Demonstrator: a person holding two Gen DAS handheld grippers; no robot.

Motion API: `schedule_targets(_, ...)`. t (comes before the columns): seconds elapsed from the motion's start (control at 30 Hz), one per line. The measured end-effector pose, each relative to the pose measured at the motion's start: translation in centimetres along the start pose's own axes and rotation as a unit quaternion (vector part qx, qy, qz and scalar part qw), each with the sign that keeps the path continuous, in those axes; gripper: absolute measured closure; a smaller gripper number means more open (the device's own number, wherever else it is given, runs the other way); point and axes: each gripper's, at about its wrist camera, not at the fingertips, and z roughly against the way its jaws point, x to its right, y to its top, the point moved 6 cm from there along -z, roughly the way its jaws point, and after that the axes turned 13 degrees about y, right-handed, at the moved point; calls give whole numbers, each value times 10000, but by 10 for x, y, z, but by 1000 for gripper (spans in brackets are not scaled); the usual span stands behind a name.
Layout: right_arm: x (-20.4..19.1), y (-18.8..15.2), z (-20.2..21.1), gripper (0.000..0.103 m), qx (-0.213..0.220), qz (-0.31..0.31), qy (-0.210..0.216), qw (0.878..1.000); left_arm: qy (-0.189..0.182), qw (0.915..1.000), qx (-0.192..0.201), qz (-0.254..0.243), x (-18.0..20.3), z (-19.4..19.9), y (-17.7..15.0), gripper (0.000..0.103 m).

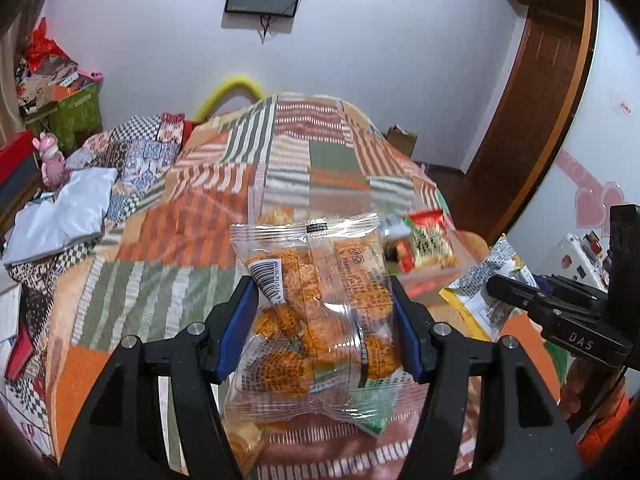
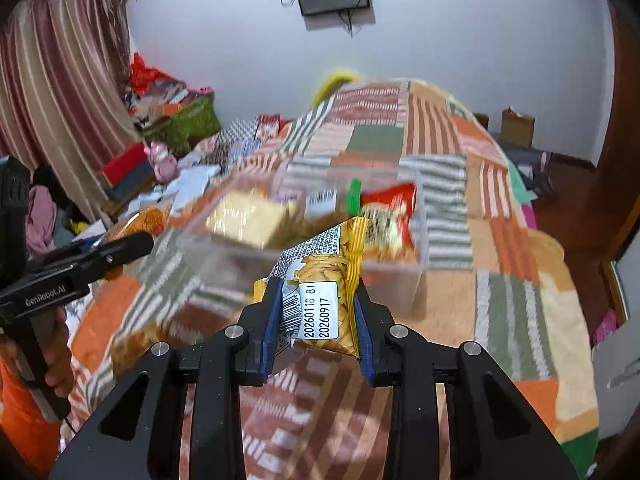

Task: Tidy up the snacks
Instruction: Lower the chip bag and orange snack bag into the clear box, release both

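My left gripper (image 1: pixel 324 284) is shut on a clear packet of orange crispy snacks (image 1: pixel 316 304) and holds it above the bed. My right gripper (image 2: pixel 318 284) is shut on a yellow snack packet (image 2: pixel 324 280) with a white date label; it also shows in the left wrist view (image 1: pixel 480 280), held by the right gripper (image 1: pixel 496 284). A clear plastic box (image 2: pixel 304 256) sits on the bed just beyond both grippers. It holds a red and green snack packet (image 2: pixel 388 216) and a pale yellow packet (image 2: pixel 248 216). The red packet shows in the left wrist view too (image 1: pixel 428 240).
A patchwork bedspread (image 1: pixel 192 216) covers the bed. A grey plastic bag (image 1: pixel 64 212) and a pink toy (image 1: pixel 52 160) lie at its left. Green boxes (image 1: pixel 76 112) with clutter stand at the far left. A wooden door (image 1: pixel 532 100) is at the right. Another orange snack packet (image 2: pixel 132 344) lies on the bed.
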Motion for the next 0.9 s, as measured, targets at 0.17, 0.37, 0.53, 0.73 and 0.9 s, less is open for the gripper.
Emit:
schedule_targets(0.17,5,19,-2,73,227,-21,-74,9997,44,9999,99,-24,2,-10,21,40)
schedule_targets(0.37,14,38,-16,73,310,-3,-187,9993,102,9999,36,27,-2,-36,39,40)
schedule_targets(0.53,18,51,-33,73,300,16,-207,9993,97,9998,-107,118,-7,-60,50,40)
schedule_targets(0.73,15,64,-51,73,274,81,-185,9994,54,9995,-260,144,-9,-87,58,40)
schedule_targets(0.9,11,74,-71,73,219,184,-207,9994,14,9992,-380,148,-10,-109,62,40)
